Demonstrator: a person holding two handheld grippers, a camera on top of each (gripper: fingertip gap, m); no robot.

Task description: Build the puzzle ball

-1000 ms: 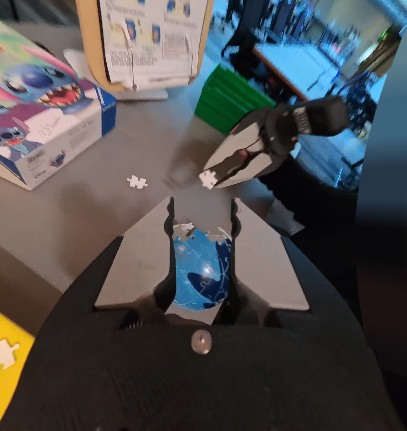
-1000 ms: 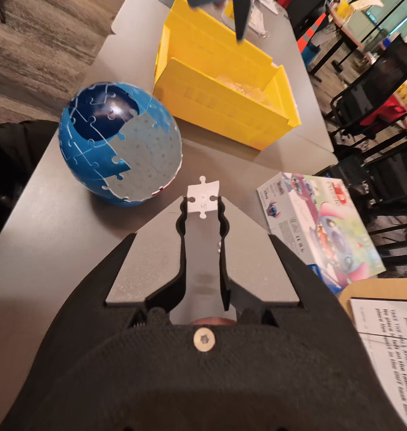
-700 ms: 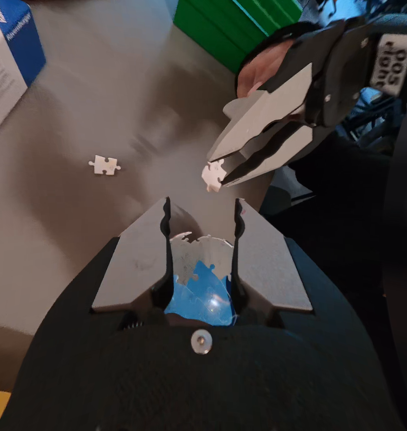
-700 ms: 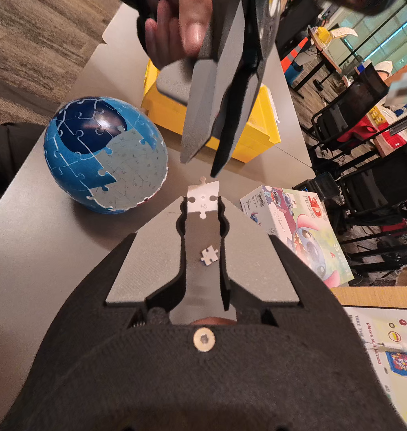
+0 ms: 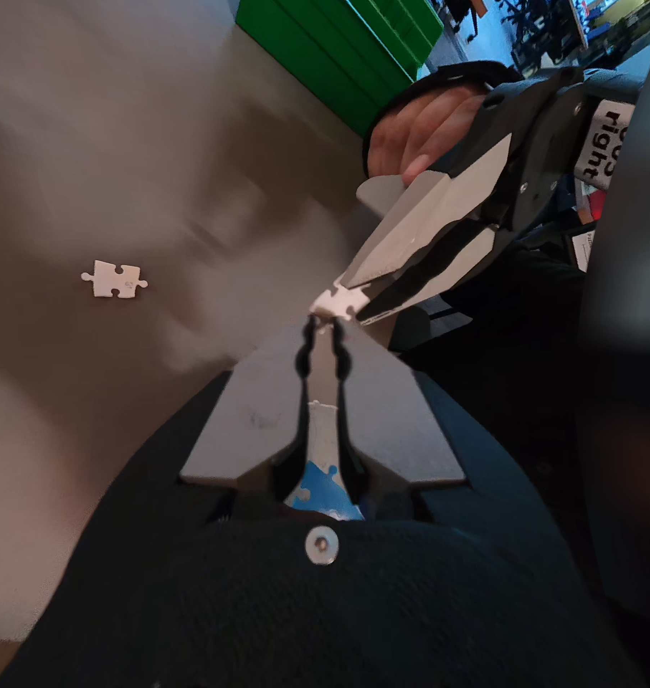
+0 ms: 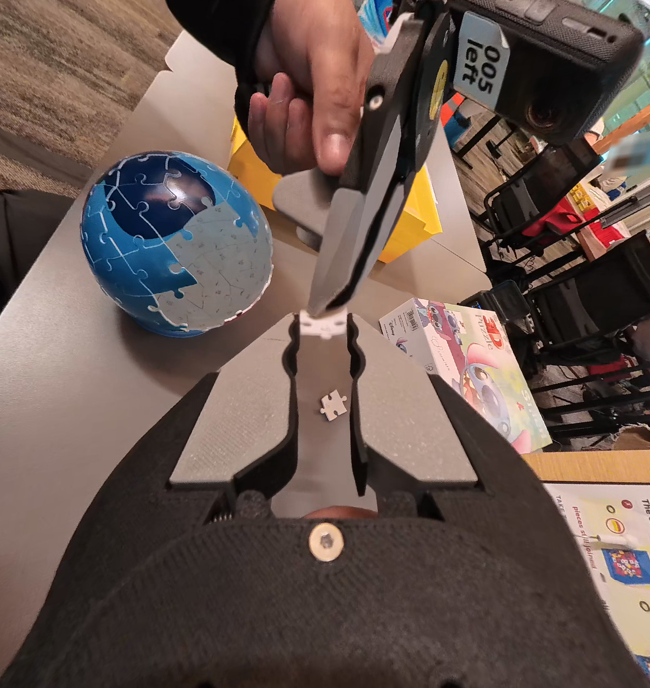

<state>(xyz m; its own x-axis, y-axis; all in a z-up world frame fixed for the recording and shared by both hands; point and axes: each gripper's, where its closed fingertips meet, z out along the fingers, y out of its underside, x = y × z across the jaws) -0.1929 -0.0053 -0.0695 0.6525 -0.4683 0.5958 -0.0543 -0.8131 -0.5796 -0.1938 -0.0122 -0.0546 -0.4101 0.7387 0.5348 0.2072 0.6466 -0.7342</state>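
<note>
Midair, the right gripper (image 6: 322, 324) clamps a white puzzle piece (image 6: 321, 327), with the left gripper (image 6: 321, 311) pinching its top edge.

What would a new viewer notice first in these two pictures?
First, the two grippers meeting tip to tip above the grey table: the right gripper holds a white puzzle piece, and the left gripper pinches its top edge. Next, the unfinished blue puzzle ball standing on the table beside them.
</note>
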